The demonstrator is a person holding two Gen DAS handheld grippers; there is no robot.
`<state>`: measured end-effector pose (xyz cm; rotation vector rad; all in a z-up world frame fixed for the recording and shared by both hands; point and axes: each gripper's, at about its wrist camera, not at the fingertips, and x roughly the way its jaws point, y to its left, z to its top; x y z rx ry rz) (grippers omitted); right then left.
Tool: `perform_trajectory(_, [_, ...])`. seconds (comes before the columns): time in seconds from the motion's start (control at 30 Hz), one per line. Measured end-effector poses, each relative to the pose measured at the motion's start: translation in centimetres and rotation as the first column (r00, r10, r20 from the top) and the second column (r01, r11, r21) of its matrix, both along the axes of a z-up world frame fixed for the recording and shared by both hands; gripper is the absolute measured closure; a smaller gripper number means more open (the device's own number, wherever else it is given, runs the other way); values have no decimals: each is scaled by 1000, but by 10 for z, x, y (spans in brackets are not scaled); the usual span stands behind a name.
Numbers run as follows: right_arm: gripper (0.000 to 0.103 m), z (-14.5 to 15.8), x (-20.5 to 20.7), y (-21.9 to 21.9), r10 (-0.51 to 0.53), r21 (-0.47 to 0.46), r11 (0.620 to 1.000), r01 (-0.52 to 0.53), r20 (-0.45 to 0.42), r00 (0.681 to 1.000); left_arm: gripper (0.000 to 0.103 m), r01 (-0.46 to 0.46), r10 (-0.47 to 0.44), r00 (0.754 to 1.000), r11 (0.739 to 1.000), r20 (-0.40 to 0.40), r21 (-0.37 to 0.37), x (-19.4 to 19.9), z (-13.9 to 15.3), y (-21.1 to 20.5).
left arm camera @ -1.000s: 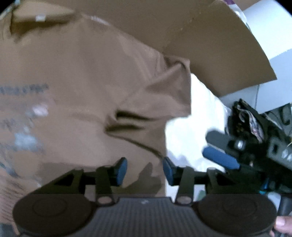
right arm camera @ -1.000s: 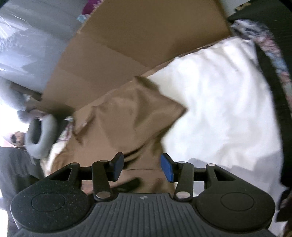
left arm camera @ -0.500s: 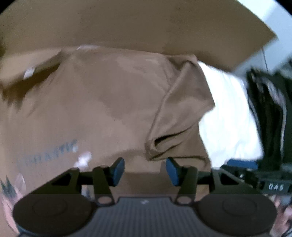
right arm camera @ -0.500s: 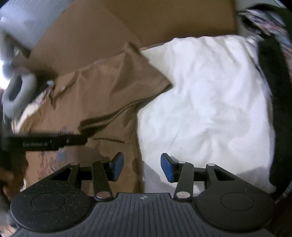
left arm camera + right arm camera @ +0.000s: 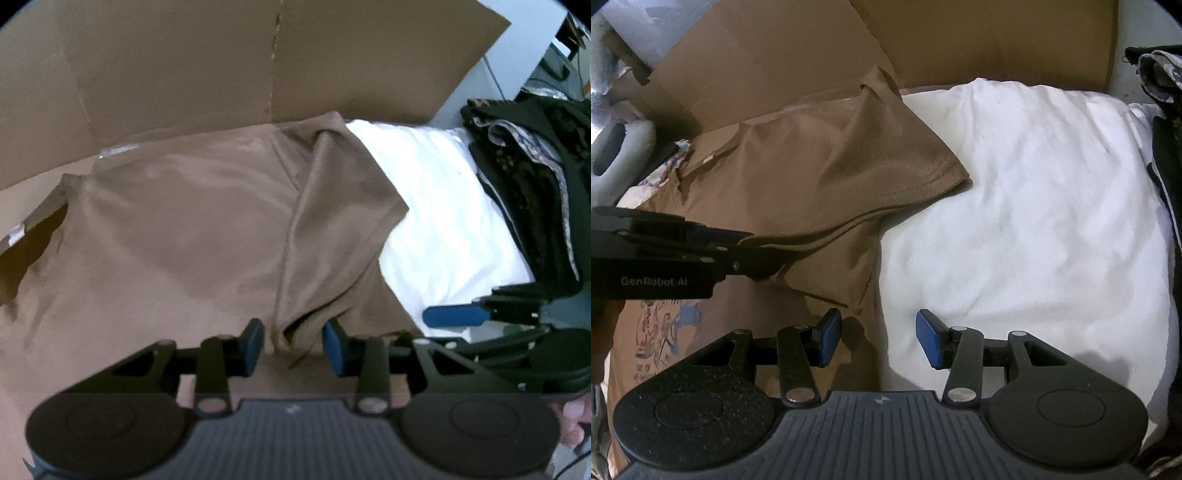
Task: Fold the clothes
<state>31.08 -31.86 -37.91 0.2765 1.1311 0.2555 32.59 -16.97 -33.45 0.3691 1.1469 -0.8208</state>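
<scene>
One brown T-shirt (image 5: 177, 236) lies spread over a white padded sheet (image 5: 1027, 206), its upper edge against a single sheet of creased corrugated cardboard (image 5: 221, 62) that stands behind it. The shirt's one visible short sleeve (image 5: 894, 162) fans out onto the white surface, its hem double-stitched, and a long soft fold runs from the shoulder down toward the left tool (image 5: 291, 347). That tool's two blue-padded fingers (image 5: 253, 345) stand apart with the folded edge of brown fabric between them, not clamped. From the right wrist view the left tool (image 5: 753, 251) reaches in from the side at the fold, low against the cloth. The right tool (image 5: 879, 339) hovers with both blue pads well apart and nothing between them, straddling the line where the shirt's side edge meets the white sheet.

Half a second ago the left tool looked across a wider stretch of shirt, with faint printed lettering in view; it now sits closer to the sleeve fold, and the print is out of its view. A faded graphic print (image 5: 665, 332) shows on the shirt's front in the right wrist view. One pile of dark patterned clothes (image 5: 532, 192) sits beyond the white sheet's far edge. A grey rounded cushion (image 5: 620, 151) lies at the shirt's other side.
</scene>
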Motion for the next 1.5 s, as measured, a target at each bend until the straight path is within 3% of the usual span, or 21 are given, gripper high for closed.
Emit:
perform_trajectory(0.07, [51,0,1,7,18,-37,999,-18,3,1000,73,4,-4,1000,1000,5,3,-1,-2,1])
perform_trajectory(0.13, [52,0,1,12,36,-76,996,-35,10,999,88,16,-17,1000,1000,19,19,-3,-3,-1])
perform_trajectory(0.2, [67,-1,1,14,51,-113,992,-49,21,998,89,18,-18,1000,1000,25,21,-5,-1,-1])
perform_trajectory(0.3, [81,-5,-1,0,16,-88,996,-13,26,1000,95,-7,8,1000,1000,-9,9,-5,1,2])
perform_trajectory(0.73, [82,-11,1,-28,-39,60,997,40,-14,999,96,-61,62,994,998,-94,16,-18,20,13])
perform_trajectory(1.1, [83,-12,3,-29,-48,73,996,50,-19,999,97,-209,207,963,978,-171,8,-30,-2,37])
perform_trajectory(1.33, [84,-11,0,-30,-40,66,997,41,-10,999,99,-208,218,965,975,-148,82,-33,-8,52])
perform_trajectory(1.5, [84,-6,-6,-41,-56,73,996,58,-31,998,94,-191,195,977,980,-92,46,-20,8,48])
